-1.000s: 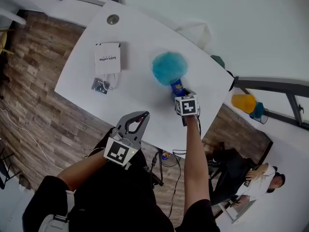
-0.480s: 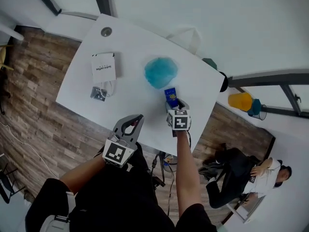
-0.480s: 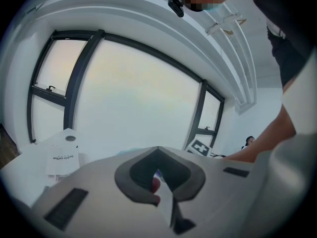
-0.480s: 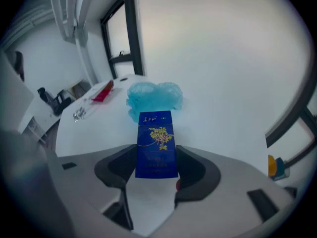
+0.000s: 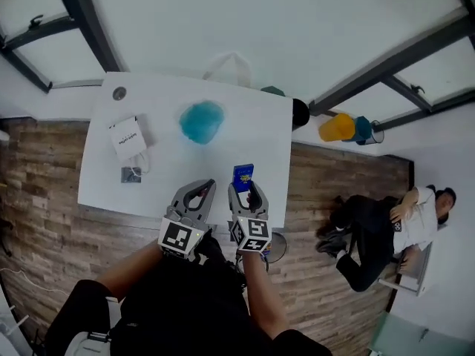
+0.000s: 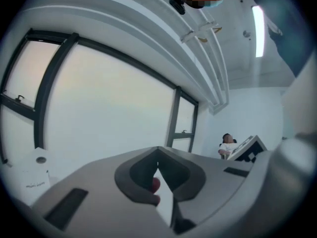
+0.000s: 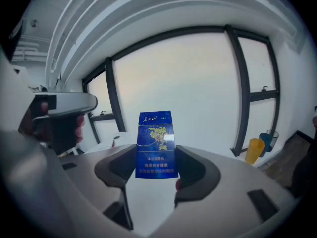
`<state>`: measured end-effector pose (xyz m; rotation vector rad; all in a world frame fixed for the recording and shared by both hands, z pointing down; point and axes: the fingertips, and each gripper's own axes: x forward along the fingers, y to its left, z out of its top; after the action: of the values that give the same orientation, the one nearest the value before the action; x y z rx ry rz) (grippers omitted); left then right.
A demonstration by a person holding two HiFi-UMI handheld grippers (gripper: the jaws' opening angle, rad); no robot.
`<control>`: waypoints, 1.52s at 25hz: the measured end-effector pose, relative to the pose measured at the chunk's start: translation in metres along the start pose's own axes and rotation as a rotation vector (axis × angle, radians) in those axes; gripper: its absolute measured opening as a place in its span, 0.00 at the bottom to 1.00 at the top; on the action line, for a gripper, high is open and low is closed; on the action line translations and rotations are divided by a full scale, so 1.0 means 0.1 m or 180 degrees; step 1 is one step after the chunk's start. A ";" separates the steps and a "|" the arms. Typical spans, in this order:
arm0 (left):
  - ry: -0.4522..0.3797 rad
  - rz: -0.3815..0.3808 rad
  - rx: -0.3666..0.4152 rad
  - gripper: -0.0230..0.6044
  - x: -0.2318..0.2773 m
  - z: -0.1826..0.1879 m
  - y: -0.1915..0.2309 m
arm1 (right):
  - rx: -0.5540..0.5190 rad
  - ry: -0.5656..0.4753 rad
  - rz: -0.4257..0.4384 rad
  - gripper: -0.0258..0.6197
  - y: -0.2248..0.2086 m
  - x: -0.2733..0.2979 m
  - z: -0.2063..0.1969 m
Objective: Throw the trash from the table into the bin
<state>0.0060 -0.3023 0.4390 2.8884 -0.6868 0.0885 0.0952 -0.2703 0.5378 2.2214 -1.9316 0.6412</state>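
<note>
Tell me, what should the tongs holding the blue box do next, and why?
Probably carry it away from the table toward the bin. The right tongs are shut on the blue box, which stands upright between them, so it looks ready to go. I can't tell for sure which thing is the bin.

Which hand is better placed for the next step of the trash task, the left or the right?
Right: the right gripper grips the blue cigarette pack, ready to carry to a bin; the left gripper is shut and empty.

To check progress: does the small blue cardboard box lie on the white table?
No, the right hand-held gripper grips the box aloft.
</note>
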 end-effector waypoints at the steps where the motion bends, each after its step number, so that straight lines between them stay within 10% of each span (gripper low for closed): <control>1: -0.0074 -0.0139 0.0050 0.03 0.02 0.05 -0.08 | 0.0031 -0.0110 -0.0109 0.43 -0.03 -0.12 0.06; 20: -0.0123 -0.2669 0.0038 0.03 -0.39 -0.02 -2.84 | 0.0542 -0.1297 -0.2636 0.43 -0.79 -3.43 -0.08; 38: 0.0003 -0.2567 0.0738 0.03 -0.22 -0.55 -5.13 | 0.0825 -0.1413 -0.3221 0.43 -1.97 -5.60 -1.07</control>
<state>0.2173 0.1682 0.4126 3.1318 0.5481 0.0636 0.2105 0.3154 0.4479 3.2202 -0.5733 0.2371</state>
